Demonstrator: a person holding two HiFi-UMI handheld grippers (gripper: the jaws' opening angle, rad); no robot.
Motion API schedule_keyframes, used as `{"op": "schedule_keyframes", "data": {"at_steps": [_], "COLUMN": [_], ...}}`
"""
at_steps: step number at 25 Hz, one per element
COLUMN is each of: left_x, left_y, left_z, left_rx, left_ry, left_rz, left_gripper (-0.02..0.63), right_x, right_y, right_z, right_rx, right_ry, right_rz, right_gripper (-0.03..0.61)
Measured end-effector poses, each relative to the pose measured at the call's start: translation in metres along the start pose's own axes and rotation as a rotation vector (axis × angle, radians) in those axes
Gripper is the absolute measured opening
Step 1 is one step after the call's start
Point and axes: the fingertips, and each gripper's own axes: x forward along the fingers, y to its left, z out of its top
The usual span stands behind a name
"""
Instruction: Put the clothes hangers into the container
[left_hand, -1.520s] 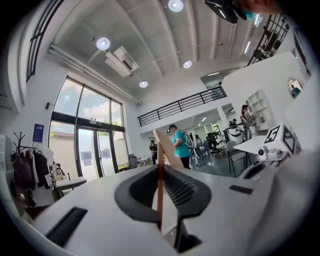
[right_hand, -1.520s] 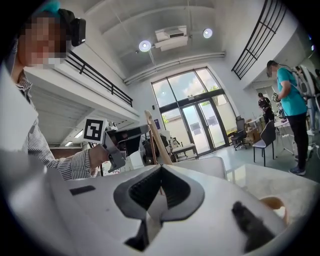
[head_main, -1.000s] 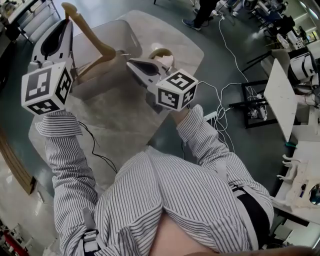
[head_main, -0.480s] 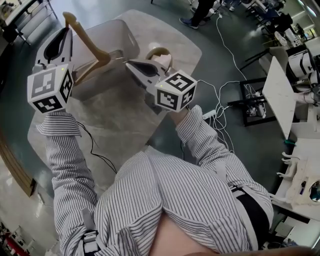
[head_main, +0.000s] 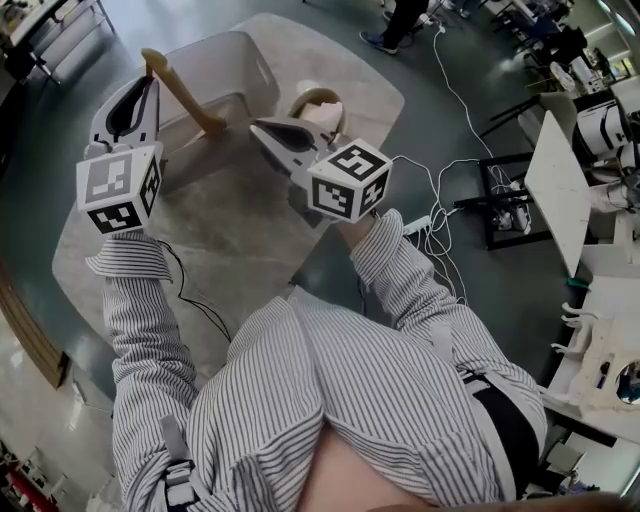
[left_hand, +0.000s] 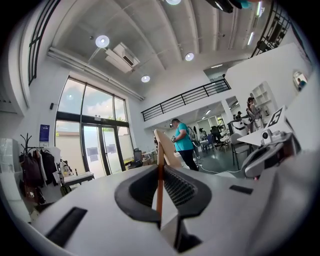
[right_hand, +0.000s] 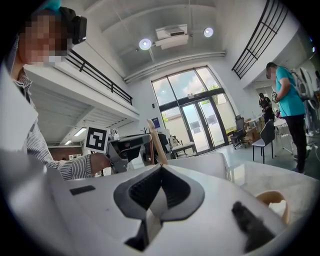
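Observation:
A tan wooden clothes hanger (head_main: 185, 95) hangs tilted over the near rim of the translucent container (head_main: 235, 55) on the table. My left gripper (head_main: 150, 84) is shut on one arm of that hanger; in the left gripper view the thin wooden edge (left_hand: 160, 172) stands clamped between the pads. My right gripper (head_main: 258, 127) is to the right of the container with its jaws together and nothing in them. In the right gripper view the hanger (right_hand: 157, 142) and the container's wall (right_hand: 210, 165) lie ahead of the right gripper (right_hand: 160, 169).
The grey rounded table (head_main: 220, 235) carries a round wooden bowl (head_main: 318, 100) just behind my right gripper. Cables (head_main: 440, 220) run across the floor to the right. White benches with equipment (head_main: 560, 190) stand at the far right. A person (left_hand: 184, 145) stands in the background.
My left gripper has moved right and nearer to the container, carrying the hanger with it; the hanger's free end now reaches over the bin. The right gripper has barely shifted.

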Motion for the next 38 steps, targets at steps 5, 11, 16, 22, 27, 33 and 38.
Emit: {"op": "schedule_keyframes", "data": {"at_steps": [5,11,16,22,27,33,38], "left_x": [-0.007,-0.016,-0.021,-0.023,-0.022,-0.021,-0.028], "left_y": [-0.015,-0.044,-0.072,-0.097,-0.114,-0.122,-0.113], "left_z": [-0.02,-0.029,-0.031,-0.046,-0.06,-0.071,-0.066], "left_rx": [-0.007,0.001,0.013,0.011,0.001,-0.031,-0.113], "left_ry": [0.055,0.056,0.058,0.091,0.115,0.158,0.126], "left_rz": [-0.023,-0.087,-0.144,-0.187,-0.2,-0.179,-0.133], "left_gripper": [0.041,0.041,0.042,0.043,0.043,0.043,0.069], "right_x": [-0.003,0.002,-0.001,-0.007,-0.012,-0.015,-0.019], "right_y": [0.002,0.016,0.021,0.022,0.021,0.023,0.024], "right_z": [-0.008,-0.012,-0.012,-0.018,-0.023,-0.025,-0.024], "right_rx": [-0.002,-0.055,-0.055,-0.051,-0.051,-0.052,-0.057], "right_ry": [0.024,0.042,0.044,0.04,0.044,0.049,0.048], "right_rz": [-0.002,0.006,0.013,0.007,0.004,0.008,0.003], "right_gripper": [0.015,0.015,0.014,0.015,0.015,0.015,0.015]}}
